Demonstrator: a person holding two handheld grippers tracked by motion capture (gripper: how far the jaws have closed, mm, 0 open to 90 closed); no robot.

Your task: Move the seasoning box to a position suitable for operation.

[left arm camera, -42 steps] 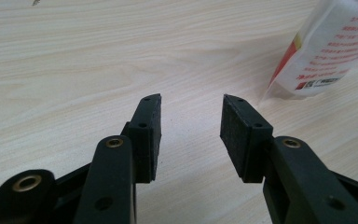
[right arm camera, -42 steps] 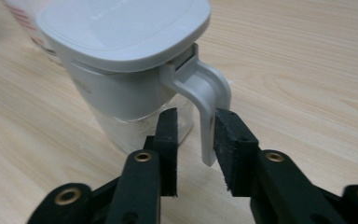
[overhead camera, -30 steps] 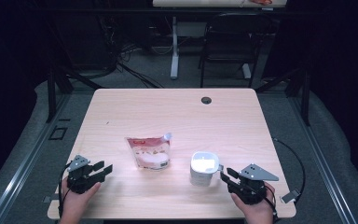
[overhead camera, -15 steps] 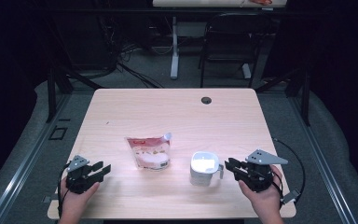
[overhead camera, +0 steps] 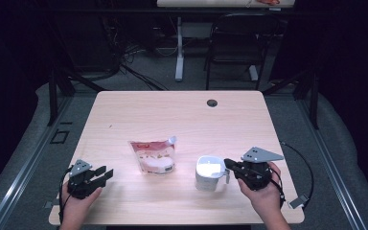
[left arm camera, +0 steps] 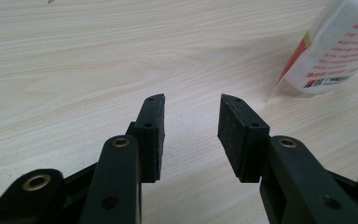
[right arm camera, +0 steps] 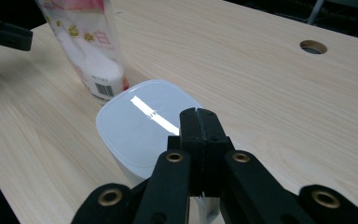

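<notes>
The white lidded container stands on the wooden table near its front edge, right of centre, with a small handle projecting from its right side. The right gripper sits immediately to the right of the container at lid height. Its jaws have just been closing and now stand fully clenched, pad against pad; in the right gripper view nothing is seen between them, and their tips overlap the near rim of the lid. Whether they touch the lid or the handle cannot be told. The snack pouch stands just left of the container, between the two hands. The left gripper rests near the front left corner, well apart from the container, its jaws partly open and empty, having just been closing slightly. The right hand is clearly the nearer to the container, so any grasp would run leftward from it.
</notes>
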